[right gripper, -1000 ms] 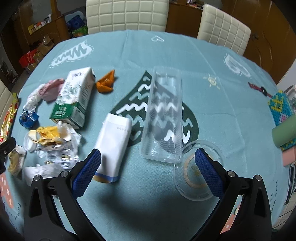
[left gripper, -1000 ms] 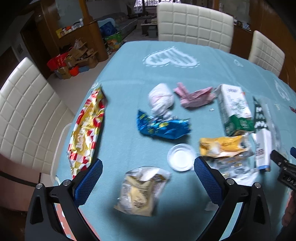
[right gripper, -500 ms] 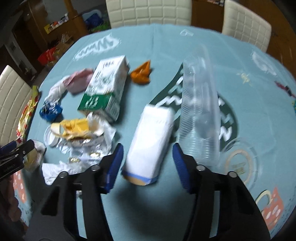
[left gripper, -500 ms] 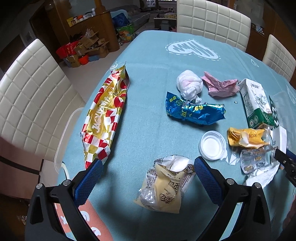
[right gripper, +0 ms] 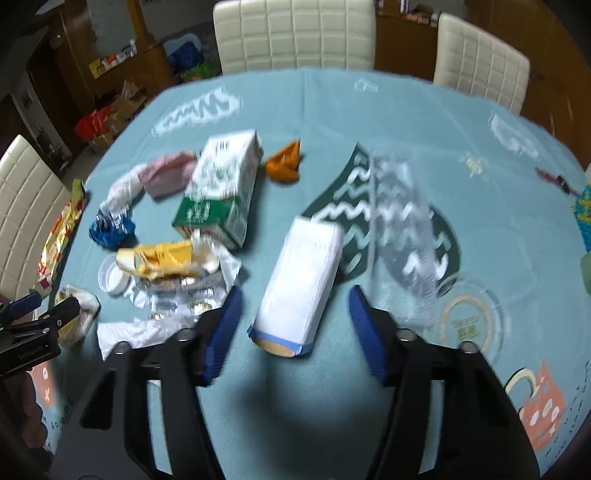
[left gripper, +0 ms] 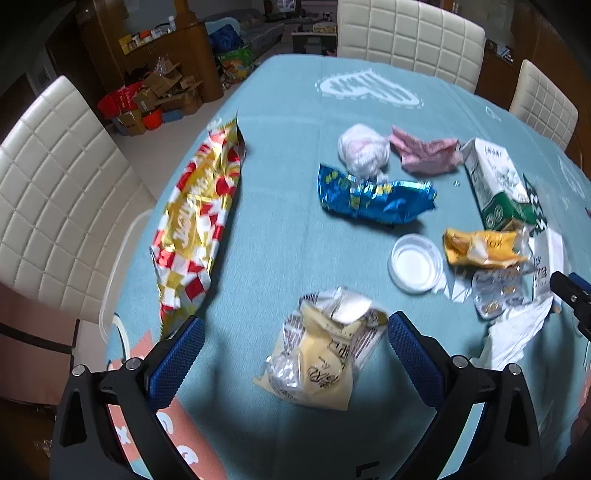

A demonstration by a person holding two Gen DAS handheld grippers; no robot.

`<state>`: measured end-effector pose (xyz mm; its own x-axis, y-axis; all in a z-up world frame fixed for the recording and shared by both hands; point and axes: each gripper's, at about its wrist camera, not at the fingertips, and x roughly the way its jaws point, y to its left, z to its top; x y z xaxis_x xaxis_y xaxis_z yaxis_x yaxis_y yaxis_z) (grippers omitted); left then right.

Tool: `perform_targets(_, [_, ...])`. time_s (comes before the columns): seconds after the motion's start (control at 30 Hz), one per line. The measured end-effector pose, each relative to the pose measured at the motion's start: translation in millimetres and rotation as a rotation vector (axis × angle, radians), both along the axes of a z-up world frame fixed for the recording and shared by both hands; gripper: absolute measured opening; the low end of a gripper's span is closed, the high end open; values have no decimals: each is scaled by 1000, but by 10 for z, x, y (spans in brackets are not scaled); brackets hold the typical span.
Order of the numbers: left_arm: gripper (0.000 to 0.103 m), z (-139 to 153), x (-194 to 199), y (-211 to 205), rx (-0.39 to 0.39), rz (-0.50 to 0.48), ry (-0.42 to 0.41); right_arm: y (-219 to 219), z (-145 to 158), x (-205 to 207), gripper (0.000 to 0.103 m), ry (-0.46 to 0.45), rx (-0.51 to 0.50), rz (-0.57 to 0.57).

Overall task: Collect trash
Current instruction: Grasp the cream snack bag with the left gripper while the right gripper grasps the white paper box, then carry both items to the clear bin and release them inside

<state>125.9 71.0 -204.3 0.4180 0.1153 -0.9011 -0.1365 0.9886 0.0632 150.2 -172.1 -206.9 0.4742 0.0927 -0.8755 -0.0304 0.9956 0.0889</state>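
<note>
Left wrist view has the cream snack bag (left gripper: 321, 354) lying crumpled on the teal desk (left gripper: 280, 229) between the two blue pads of the left tongs (left gripper: 293, 356), which stand wide apart with nothing gripped; the right pad sits just beside the bag's edge, though the blur makes it hard to say whether they touch. Beyond the bag lie a round white plastic lid (left gripper: 416, 263) and, past that, a blue foil wrapper (left gripper: 373, 197) with a white wadded bag (left gripper: 364, 151) touching its far edge and a pink crumpled wrapper (left gripper: 424, 153) beside it. A long red-and-gold checked snack bag (left gripper: 197, 229) runs along the desk's left edge. To the right are a yellow wrapper (left gripper: 480, 247), a clear blister tray (left gripper: 496, 295) and white crumpled paper (left gripper: 513, 332), with a green-and-white milk carton (left gripper: 495, 181) on its side behind them.

Right wrist view shows the right tongs (right gripper: 295, 332) open about as wide as the white paper-wrapped pack (right gripper: 303, 284) lying between and just ahead of the pads, clasping nothing. The milk carton (right gripper: 221, 188) lies to the left of the pack, an orange crumpled wrapper (right gripper: 284, 164) beyond it, and a long clear plastic tray (right gripper: 402, 225) to the right, smeared by motion. A clear round lid (right gripper: 469, 317) rests near the tray's close end. Cream padded chairs (right gripper: 295, 33) stand around the desk.
</note>
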Motion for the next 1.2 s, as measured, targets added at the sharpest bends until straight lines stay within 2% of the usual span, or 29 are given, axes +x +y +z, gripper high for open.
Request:
perform_targets(0.03, [97,-11,-12,7,-3,-1,2,-7,-6,-39,46,6,8,3])
perform_targets(0.2, [96,-93,-12,6,18,-21,13,61,-142,-27,46,38,1,-14])
perform_targets(0.3, [93,-177,0,21,-13,-32,38,23,-153,-5,39,49,25,-40])
perform_targets(0.37, [77,-152,-9,6,-38,-52,21,9,-113,-35,35,37,11,-49])
perform_targets(0.43, [47,-104,-16,-50,-39,-87,2,2,-63,-78,35,22,-5,-56])
perform_targets(0.53, [35,-61,-46,-84,-39,-106,-13,23,37,-143,35,-9,-32,-56])
perform_targets(0.73, [31,91,-211,18,-51,-93,-66,269,329,-294,35,-109,-78,39])
perform_targets(0.87, [30,271,-319,129,-35,-79,-119,577,505,-370,35,-173,-100,161])
perform_targets(1.1, [31,519,-422,655,30,31,-185,1291,660,-399,35,-231,-63,391])
perform_targets(1.2, [31,589,-514,1023,38,110,-205,1660,665,-370,35,-239,-35,475])
